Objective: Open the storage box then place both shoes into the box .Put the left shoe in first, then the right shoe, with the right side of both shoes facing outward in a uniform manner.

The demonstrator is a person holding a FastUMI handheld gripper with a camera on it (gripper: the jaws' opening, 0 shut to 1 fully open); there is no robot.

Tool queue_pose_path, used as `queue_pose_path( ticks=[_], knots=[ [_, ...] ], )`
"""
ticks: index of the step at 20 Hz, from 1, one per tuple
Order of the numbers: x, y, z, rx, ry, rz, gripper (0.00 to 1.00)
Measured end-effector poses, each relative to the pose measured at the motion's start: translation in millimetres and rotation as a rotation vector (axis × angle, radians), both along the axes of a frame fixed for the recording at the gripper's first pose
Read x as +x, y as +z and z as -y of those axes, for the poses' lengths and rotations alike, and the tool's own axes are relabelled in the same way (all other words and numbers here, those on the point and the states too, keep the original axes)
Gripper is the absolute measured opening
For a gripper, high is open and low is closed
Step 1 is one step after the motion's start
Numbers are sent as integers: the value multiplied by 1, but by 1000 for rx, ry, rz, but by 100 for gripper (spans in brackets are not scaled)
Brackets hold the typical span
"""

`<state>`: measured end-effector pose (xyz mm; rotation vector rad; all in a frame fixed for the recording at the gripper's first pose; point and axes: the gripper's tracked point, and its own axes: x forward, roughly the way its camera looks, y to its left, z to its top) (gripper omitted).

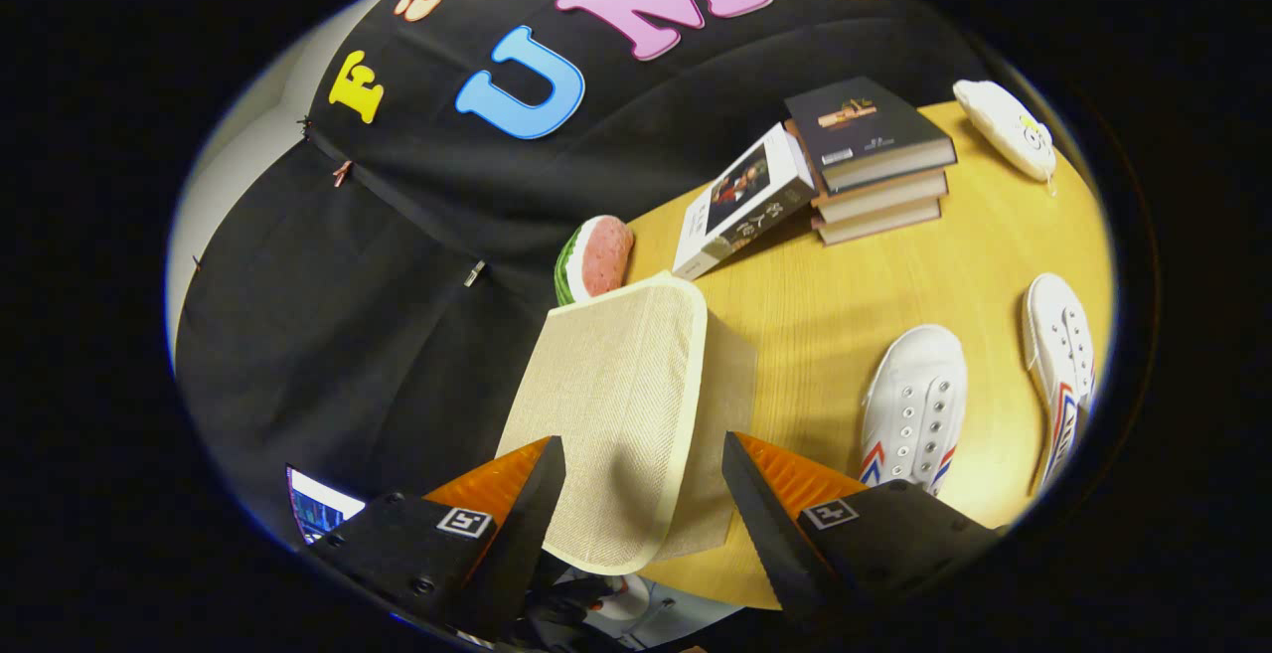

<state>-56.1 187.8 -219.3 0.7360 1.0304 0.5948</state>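
Storage box (636, 414), beige fabric, at near table (845, 285) edge between the parted tongs (644, 494), lid panel apparently raised; tongs released, neither finger pressing on it. Both white shoes (914, 405) (1061, 375) lying side by side on table beyond the right finger, well apart from box. Judged: opening under way or just done; left shoe, then right, not yet loaded.

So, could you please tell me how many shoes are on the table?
2: one shoe just beyond the gripper, whose open fingers flank the box lid; the other shoe beside it.
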Motion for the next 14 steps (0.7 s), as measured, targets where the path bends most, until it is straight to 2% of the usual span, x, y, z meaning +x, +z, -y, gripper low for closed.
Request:
queue_pose_path(
  ticks=[5, 8, 9, 14],
  knots=[
    [-17, -17, -27, 108, 79, -167, 97],
    [-21, -25, -34, 121, 95, -222, 95],
    [-22, -28, -35, 123, 98, -233, 83],
    [-23, -25, -36, 144, 102, -346, 47]
  ],
)
